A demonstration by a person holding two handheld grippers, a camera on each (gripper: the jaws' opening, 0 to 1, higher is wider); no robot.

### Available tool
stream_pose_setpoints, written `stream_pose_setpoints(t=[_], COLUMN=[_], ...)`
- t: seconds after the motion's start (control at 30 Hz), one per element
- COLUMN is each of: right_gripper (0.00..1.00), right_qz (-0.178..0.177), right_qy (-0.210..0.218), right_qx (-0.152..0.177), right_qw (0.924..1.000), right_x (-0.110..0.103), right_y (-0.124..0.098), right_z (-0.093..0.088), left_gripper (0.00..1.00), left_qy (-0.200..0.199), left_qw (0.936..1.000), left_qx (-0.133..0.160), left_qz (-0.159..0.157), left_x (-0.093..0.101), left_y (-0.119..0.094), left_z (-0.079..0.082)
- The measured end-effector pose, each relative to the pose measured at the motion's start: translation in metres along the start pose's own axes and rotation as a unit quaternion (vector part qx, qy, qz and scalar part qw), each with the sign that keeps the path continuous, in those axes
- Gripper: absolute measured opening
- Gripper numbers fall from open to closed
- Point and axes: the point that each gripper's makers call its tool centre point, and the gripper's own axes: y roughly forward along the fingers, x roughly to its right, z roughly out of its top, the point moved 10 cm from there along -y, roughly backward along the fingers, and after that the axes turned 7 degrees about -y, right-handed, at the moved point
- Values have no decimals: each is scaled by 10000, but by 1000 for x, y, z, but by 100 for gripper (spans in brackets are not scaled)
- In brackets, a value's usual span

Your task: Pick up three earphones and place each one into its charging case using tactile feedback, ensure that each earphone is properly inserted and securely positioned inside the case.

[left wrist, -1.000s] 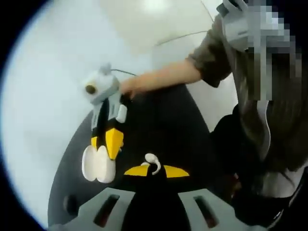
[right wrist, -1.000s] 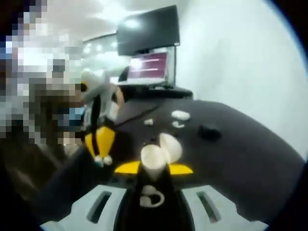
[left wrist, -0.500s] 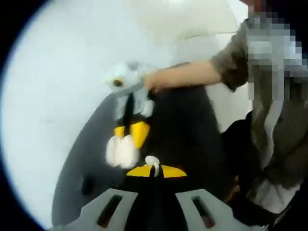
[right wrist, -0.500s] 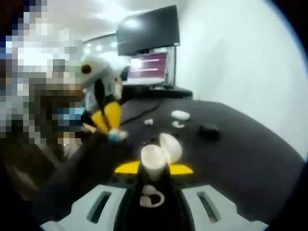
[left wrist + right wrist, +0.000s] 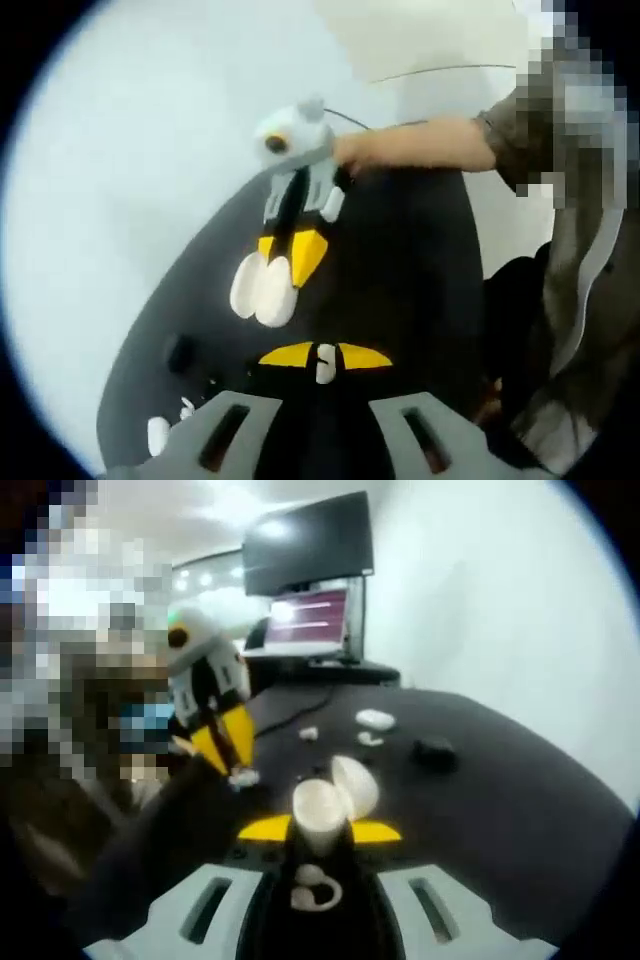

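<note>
My left gripper (image 5: pixel 320 357) is shut on a small white earphone (image 5: pixel 323 364), which stands between its yellow tips. In the right gripper view this left gripper (image 5: pixel 228 765) comes in from the left, with the earphone (image 5: pixel 243 777) at its tip. My right gripper (image 5: pixel 320 830) is shut on a white charging case (image 5: pixel 332 792) with its lid open. The left gripper view shows the right gripper (image 5: pixel 290 262) hanging above the black table (image 5: pixel 400 290), the open case (image 5: pixel 262 290) at its tips. Earphone and case are apart.
Farther off on the black table (image 5: pixel 500 800) lie a second white case (image 5: pixel 375 718), two loose earphones (image 5: pixel 369 739) (image 5: pixel 309 734) and a black case (image 5: pixel 435 750). A monitor (image 5: pixel 308 542) and a laptop (image 5: pixel 310 620) stand at the back. A person's arm (image 5: pixel 420 150) reaches in from the right.
The left gripper with the earphone rose beside the case, then dipped a little. In the left gripper view the held case came near the earphone and now sits farther above it.
</note>
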Motion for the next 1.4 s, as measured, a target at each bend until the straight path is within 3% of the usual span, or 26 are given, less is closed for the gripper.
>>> stream_pose_setpoints(t=[0.1, 0.13, 0.2, 0.23, 0.3, 0.4, 0.5, 0.6, 0.67, 0.9, 1.17, 1.37, 1.4], right_gripper=[21, 21, 21, 21, 21, 21, 21, 21, 21, 21, 21, 21, 21], right_qz=[1, 1, -1, -3, -7, -10, -10, -10, -10, -7, -10, 0, 2], right_qy=[-6, -5, -23, -28, -47, -78, -71, -75, -55, -68, -60, -58, -59], right_qx=[-2, -4, -10, -10, -21, -32, -28, -26, -24, -35, -31, -40, -43], right_qw=[10000, 10000, 10000, 10000, 10000, 10000, 10000, 10000, 10000, 10000, 10000, 10000, 10000], right_x=[0, 0, 0, 0, 0, -1, -1, -1, 0, 0, 0, -2, -3], right_y=[0, 0, 0, 0, 0, 0, 0, 0, 0, 0, 0, 1, 1], right_z=[0, 0, 0, 0, 1, 1, 1, 0, 0, 0, 0, -1, -1], left_gripper=[9, 10, 12, 12, 12, 11, 11, 10, 11, 12, 13, 4, 4], left_qy=[370, 698, 683, 990, 1143, 1710, 1625, 1532, 1569, 1504, 1134, 835, 908], left_qw=[9992, 9974, 9974, 9948, 9929, 9840, 9850, 9860, 9852, 9853, 9870, 9914, 9920], left_qx=[-110, -47, -79, -63, -295, -268, 17, 120, -7, 19, 66, 153, 167], left_qz=[-45, -171, -237, -245, -140, -428, -584, -639, -690, -811, -1137, -999, -862], left_x=[-2, -2, -1, -2, -3, 6, 11, 8, 5, -5, -13, -21, -23], left_y=[-5, -8, -14, -16, -19, -17, -14, -8, -5, -1, 5, 10, 9], left_z=[-3, -3, -6, -6, -12, -17, -15, -15, -19, -18, -16, -13, -12])
